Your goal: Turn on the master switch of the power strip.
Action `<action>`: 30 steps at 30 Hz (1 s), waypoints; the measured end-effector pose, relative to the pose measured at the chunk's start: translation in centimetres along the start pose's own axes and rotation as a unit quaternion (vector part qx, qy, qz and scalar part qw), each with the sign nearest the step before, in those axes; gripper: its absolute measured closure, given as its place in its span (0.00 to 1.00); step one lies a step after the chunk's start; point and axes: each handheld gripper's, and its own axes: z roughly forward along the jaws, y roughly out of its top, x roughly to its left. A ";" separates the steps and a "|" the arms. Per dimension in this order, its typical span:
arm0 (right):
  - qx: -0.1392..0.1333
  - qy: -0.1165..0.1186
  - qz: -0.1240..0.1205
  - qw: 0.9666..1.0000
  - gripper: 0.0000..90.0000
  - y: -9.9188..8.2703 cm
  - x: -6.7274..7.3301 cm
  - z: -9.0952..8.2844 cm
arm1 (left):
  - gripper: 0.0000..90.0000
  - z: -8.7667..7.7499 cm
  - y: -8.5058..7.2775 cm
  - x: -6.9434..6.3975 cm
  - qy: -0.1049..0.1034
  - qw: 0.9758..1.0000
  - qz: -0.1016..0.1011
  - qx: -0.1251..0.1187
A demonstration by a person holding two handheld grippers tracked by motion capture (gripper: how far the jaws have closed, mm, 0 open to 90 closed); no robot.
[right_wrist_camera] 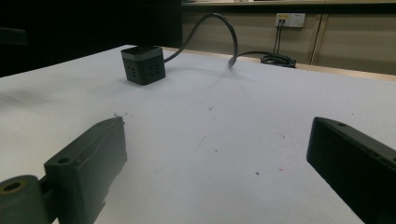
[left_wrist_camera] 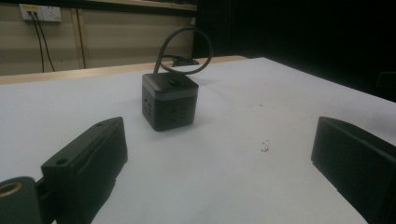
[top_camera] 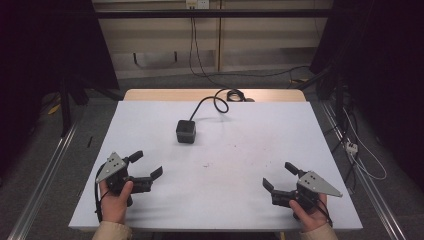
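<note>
Both claws, left (top_camera: 146, 163) and right (top_camera: 280, 175), gape empty near cube socket (top_camera: 185, 131).

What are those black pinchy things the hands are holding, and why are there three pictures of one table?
Those are claws: tools a person squeezes to grab things. The high view looks down from above: the left claw is at the left, the right claw at the right, each in one hand. The other two pictures come from little cameras riding on the claws, so you see each claw's two black jaws poking up from the bottom. On the white table sits a small black cube-shaped power socket with a curly black cable running off the far edge. Both claws are open and hold nothing.
</note>
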 end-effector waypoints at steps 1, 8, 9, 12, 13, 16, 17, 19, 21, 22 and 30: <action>0.000 0.000 0.000 1.000 0.05 0.0 0.0 0.0 | 0.04 0.0 0.0 0.0 0.000 1.000 0.000 0.000; 0.000 -0.002 0.000 1.000 0.05 0.0 -0.1 -0.1 | 0.05 1.1 0.5 -0.2 -0.002 1.000 0.004 -0.001; 0.000 -0.002 0.000 1.000 0.05 0.0 -0.1 -0.1 | 0.05 1.2 0.5 -0.3 -0.001 1.000 0.007 0.000; -0.001 -0.003 0.003 1.000 0.05 0.0 -0.1 -0.1 | 0.05 1.5 0.6 -0.4 -0.006 1.000 0.007 0.003; 0.000 -0.003 0.000 1.000 0.05 0.0 -0.1 -0.1 | 0.05 1.6 0.6 -0.5 -0.007 1.000 0.005 0.002; 0.001 -0.002 0.001 1.000 0.05 0.0 -0.1 0.0 | 0.05 1.8 0.7 -0.5 -0.008 1.000 0.000 0.003; 0.001 -0.002 0.000 1.000 0.05 0.0 -0.1 0.0 | 0.05 1.8 0.7 -0.5 -0.008 1.000 0.000 0.003; 0.000 -0.002 -0.001 1.000 0.05 -0.1 -0.1 -0.1 | 0.05 2.0 0.8 -0.5 -0.008 1.000 -0.001 0.001; 0.000 -0.003 0.000 1.000 0.05 0.0 -0.1 -0.1 | 0.05 2.2 0.8 -0.5 -0.008 1.000 -0.001 0.002; 0.000 -0.003 0.001 1.000 0.05 0.0 -0.2 -0.1 | 0.05 2.2 0.8 -0.5 -0.008 1.000 -0.001 0.002; -0.001 -0.001 0.000 1.000 0.05 0.0 -0.1 0.0 | 0.05 2.8 1.1 -0.7 -0.012 1.000 0.005 0.004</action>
